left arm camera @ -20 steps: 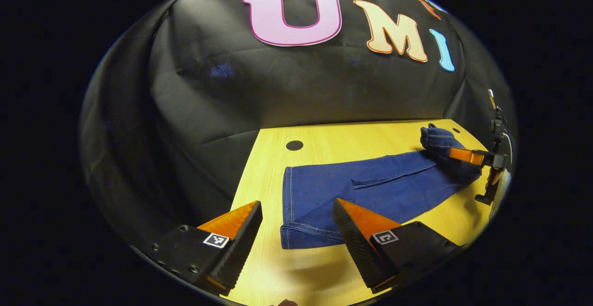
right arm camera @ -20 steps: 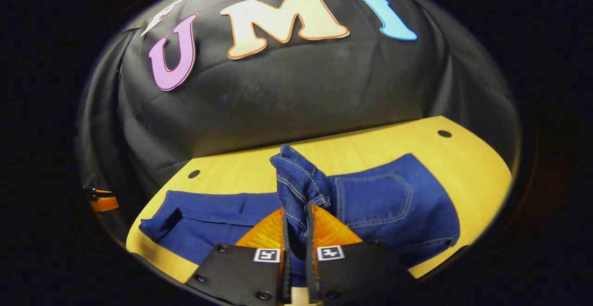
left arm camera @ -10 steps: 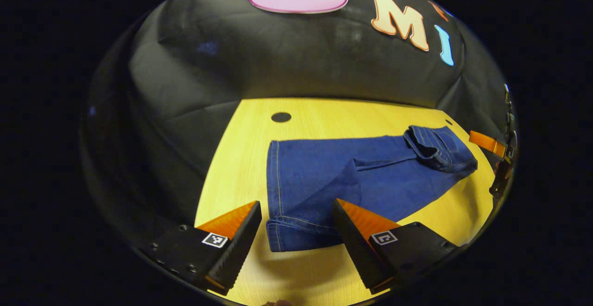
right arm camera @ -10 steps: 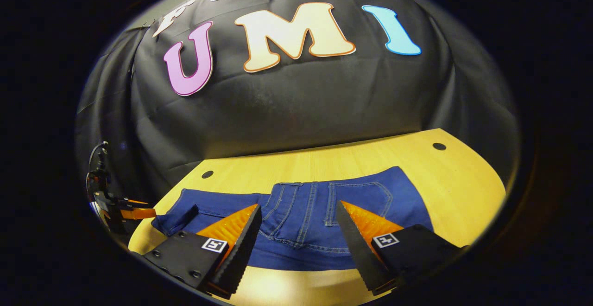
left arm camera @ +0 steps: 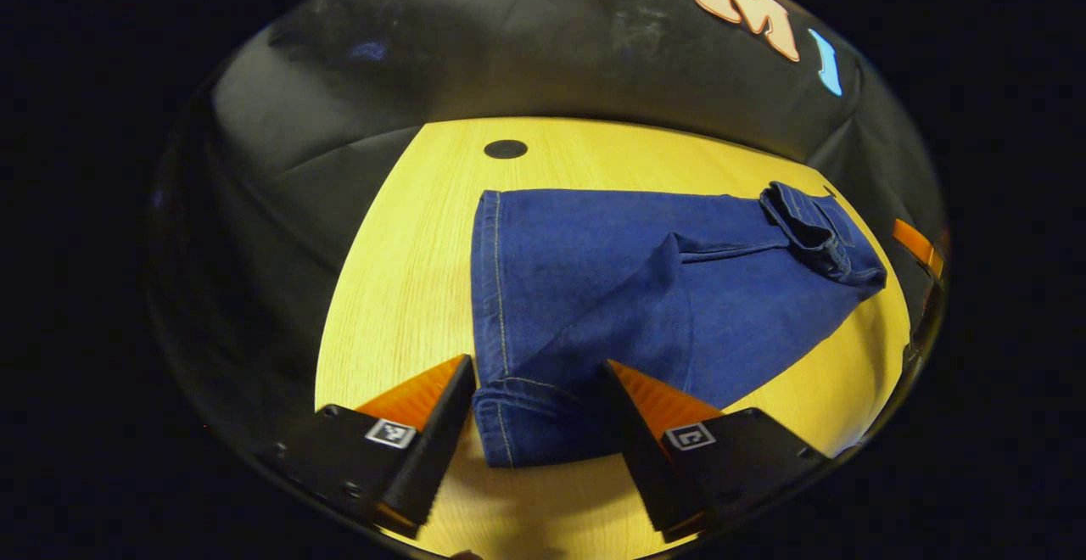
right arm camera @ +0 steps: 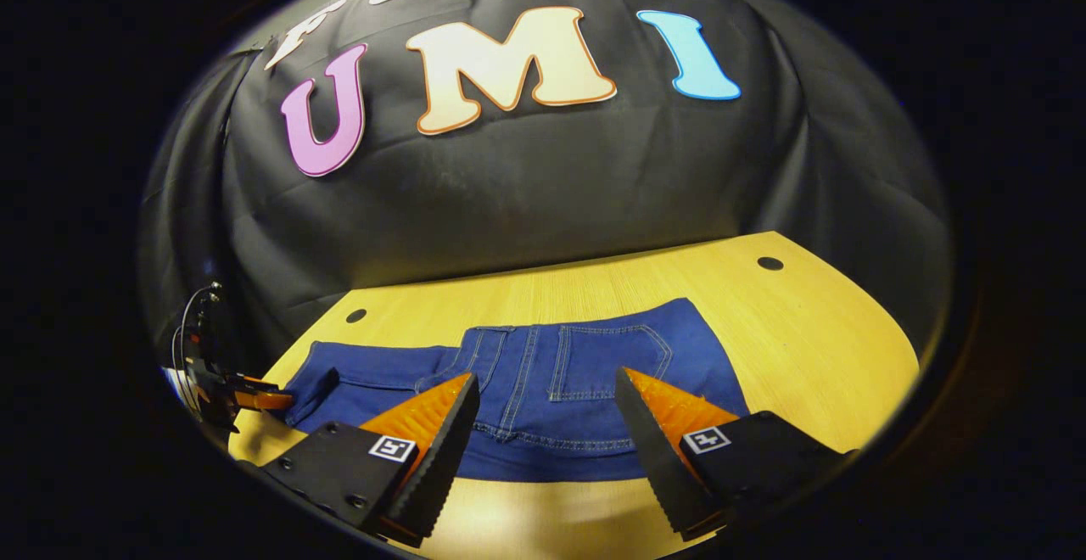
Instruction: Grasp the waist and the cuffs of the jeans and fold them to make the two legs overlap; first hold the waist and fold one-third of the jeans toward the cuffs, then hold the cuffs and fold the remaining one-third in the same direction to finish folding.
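Jeans (left arm camera: 645,297) lie flat on the wooden surface (left arm camera: 399,271), cuffs toward its left edge, waist folded over toward its right. My left gripper (left arm camera: 534,411) hangs over the near cuff corner, jaws apart with the hem between them, not pinched. My right gripper (right arm camera: 547,424) hovers above the folded waist (right arm camera: 585,390), jaws apart, holding nothing.

jeans (left arm camera: 645,288): deep blue denim, pale contrast stitching
table (left arm camera: 399,288): yellow wood grain, black round holes
booth wall (right arm camera: 526,195): black cloth
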A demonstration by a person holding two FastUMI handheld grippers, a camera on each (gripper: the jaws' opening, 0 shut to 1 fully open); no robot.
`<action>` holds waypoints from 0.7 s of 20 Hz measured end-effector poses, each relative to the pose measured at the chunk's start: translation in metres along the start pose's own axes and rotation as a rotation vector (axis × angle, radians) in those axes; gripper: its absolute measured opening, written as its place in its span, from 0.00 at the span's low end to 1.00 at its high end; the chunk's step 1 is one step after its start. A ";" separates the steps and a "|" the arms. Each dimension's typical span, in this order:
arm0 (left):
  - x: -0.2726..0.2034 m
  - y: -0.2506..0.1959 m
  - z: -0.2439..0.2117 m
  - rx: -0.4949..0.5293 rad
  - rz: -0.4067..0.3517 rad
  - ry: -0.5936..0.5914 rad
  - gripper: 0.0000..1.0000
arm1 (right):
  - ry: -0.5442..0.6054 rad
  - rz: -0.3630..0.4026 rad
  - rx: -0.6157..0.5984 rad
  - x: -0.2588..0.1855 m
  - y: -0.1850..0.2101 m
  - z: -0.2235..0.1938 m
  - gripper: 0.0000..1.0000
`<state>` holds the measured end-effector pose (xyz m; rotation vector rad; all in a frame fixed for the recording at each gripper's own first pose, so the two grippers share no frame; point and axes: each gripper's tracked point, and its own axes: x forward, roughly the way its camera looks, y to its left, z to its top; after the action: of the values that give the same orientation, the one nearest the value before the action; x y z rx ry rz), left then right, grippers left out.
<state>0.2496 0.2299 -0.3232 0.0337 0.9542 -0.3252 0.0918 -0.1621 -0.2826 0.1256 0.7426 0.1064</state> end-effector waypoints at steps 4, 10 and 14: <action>0.004 -0.022 0.004 -0.028 -0.057 0.000 0.38 | 0.016 0.020 -0.007 0.002 0.003 -0.004 0.98; -0.008 -0.034 0.019 -0.194 -0.090 -0.033 0.00 | -0.008 0.029 -0.024 -0.007 -0.015 0.017 0.98; -0.045 -0.077 0.077 -0.265 -0.193 -0.161 0.00 | -0.057 0.046 -0.011 -0.023 -0.035 0.046 0.98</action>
<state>0.2644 0.1549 -0.2338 -0.3245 0.8356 -0.3712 0.1080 -0.2033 -0.2388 0.1348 0.6827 0.1504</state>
